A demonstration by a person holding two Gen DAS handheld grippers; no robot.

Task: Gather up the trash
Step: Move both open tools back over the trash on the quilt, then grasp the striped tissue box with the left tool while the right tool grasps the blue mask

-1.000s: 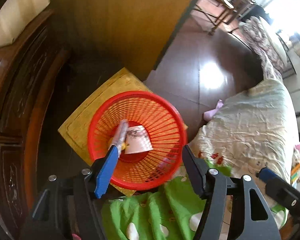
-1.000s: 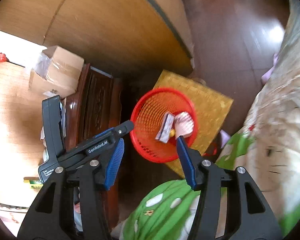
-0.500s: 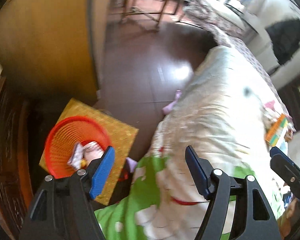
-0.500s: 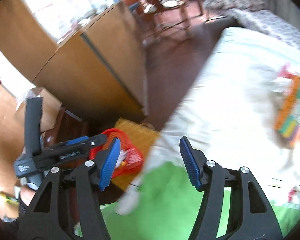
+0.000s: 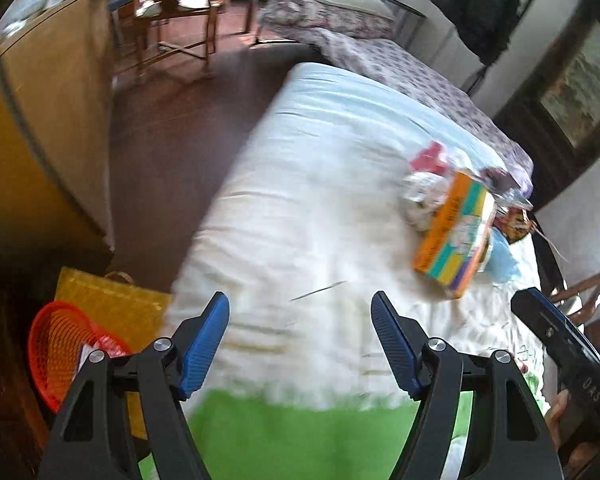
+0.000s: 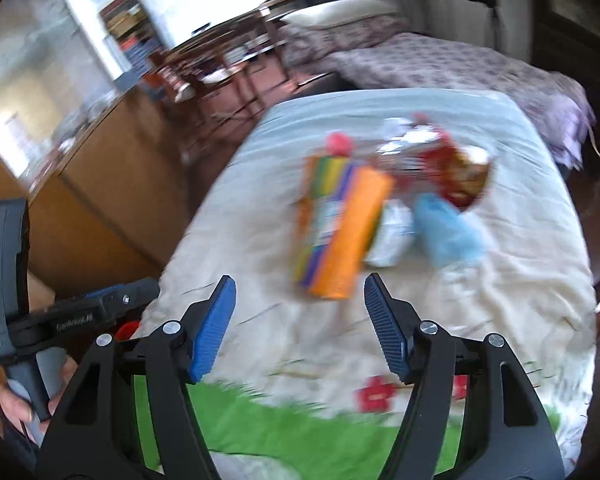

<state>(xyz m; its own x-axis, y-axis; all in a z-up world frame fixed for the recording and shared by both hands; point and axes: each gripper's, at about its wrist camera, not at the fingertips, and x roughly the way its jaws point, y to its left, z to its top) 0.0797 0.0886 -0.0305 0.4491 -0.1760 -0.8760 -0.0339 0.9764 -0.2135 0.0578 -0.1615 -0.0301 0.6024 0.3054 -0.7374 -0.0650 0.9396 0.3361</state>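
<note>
A pile of trash lies on the white bed cover [image 5: 300, 184]: an orange and multicoloured box [image 5: 454, 236] [image 6: 340, 232], a red snack wrapper [image 6: 456, 168], a light blue bag [image 6: 444, 232] and white crumpled wrappers [image 5: 420, 200]. The red mesh basket [image 5: 60, 352] stands on the floor at the bed's left, with wrappers in it. My left gripper [image 5: 300, 344] is open and empty above the bed's near part. My right gripper [image 6: 300, 328] is open and empty, just short of the orange box.
The basket sits on a yellow mat [image 5: 116, 304] beside a wooden cabinet [image 5: 40, 128]. Dark floor [image 5: 172, 112] runs along the bed's left side. Chairs and a table [image 5: 172, 8] stand at the far end. A second bed with a patterned cover [image 5: 400, 72] lies beyond.
Both grippers have swung up and right, from over the red basket to over the bed. The trash pile has come into view. Both stay open and empty.
</note>
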